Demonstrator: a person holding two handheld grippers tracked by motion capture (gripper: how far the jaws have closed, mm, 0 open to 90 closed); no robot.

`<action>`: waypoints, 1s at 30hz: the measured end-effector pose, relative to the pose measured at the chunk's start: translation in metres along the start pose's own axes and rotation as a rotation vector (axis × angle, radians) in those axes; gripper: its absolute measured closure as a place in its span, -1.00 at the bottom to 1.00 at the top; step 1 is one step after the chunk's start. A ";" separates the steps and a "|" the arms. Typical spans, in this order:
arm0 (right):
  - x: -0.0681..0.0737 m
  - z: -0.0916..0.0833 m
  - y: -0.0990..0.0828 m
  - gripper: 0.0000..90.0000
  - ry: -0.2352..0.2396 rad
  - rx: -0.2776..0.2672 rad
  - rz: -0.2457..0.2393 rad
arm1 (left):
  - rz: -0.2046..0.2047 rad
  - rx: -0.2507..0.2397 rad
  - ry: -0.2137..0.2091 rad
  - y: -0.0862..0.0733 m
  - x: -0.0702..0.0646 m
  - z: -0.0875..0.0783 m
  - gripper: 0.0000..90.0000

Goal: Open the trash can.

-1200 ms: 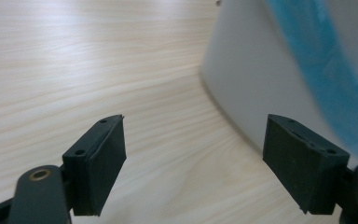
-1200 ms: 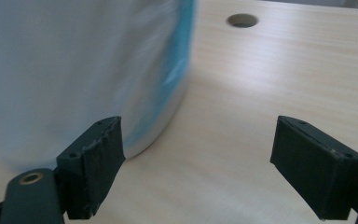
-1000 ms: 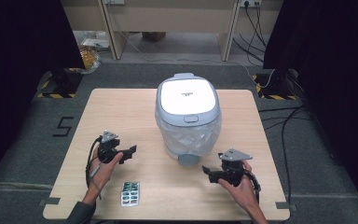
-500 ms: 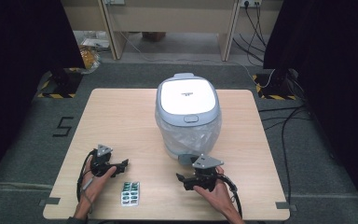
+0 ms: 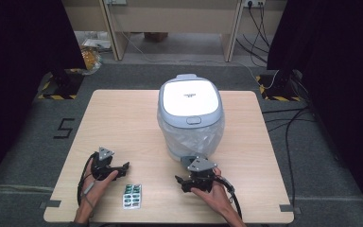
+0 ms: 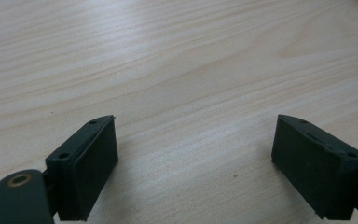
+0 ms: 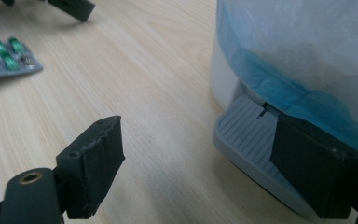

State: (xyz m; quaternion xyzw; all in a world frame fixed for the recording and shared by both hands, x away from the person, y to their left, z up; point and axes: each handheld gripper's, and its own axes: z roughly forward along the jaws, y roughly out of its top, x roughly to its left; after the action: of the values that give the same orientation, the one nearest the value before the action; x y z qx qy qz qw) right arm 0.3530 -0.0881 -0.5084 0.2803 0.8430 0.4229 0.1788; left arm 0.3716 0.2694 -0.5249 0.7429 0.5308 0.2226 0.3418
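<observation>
Pale wood-grain bench [image 5: 123, 118] carries everything, and the largest thing on it is the white and grey pedal bin [image 5: 190, 118], standing at the middle with a smooth rounded lid and a crinkled translucent bag showing around its body. The high view gives the bin whole; the right gripper view shows what that view cannot, the bluish film of the bag [image 7: 307, 60] hanging over the white wall and the ribbed grey plastic foot pedal [image 7: 249, 133] jutting from the bin's base.

Left of the bin's front and nearer the bench edge, a hand holds the left gripper [image 5: 123, 166]. In the left gripper view its black, blocky fingers [image 6: 91, 163] stand well apart over bare wood with nothing between them; they have just been opening.

Just in front of the bin's base sits the right gripper [image 5: 180, 180], its fingers likewise apart and holding nothing. In the right gripper view one finger [image 7: 317, 163] lies across the pedal's near corner, whether touching cannot be told, while the other stands over bare bench.

Smallest is the silver foil blister pack of green capsules [image 5: 132, 196], flat on the bench in front of the bin and to its left, between the two grippers and untouched.
</observation>
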 end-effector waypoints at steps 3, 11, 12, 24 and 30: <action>0.002 0.001 0.000 -0.64 -0.010 0.009 -0.012 | 0.000 0.000 0.000 0.000 0.000 0.000 -0.71; 0.003 0.002 -0.001 -0.64 -0.014 0.012 -0.025 | 0.000 0.000 0.000 0.000 0.000 0.000 -0.71; 0.003 0.002 -0.001 -0.64 -0.016 0.015 -0.025 | 0.000 0.000 0.000 0.000 0.000 0.000 -0.71; 0.008 0.006 0.002 -0.73 -0.036 0.061 -0.063 | 0.000 0.000 -0.002 0.000 0.000 0.000 -0.71; 0.014 0.011 0.004 -0.87 -0.055 0.104 -0.114 | 0.000 0.001 -0.002 0.000 0.000 0.000 -0.71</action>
State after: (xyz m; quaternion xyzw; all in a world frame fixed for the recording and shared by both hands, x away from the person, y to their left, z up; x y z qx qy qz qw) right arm 0.3489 -0.0708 -0.5125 0.2523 0.8733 0.3597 0.2107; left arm 0.3719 0.2693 -0.5249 0.7434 0.5304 0.2216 0.3419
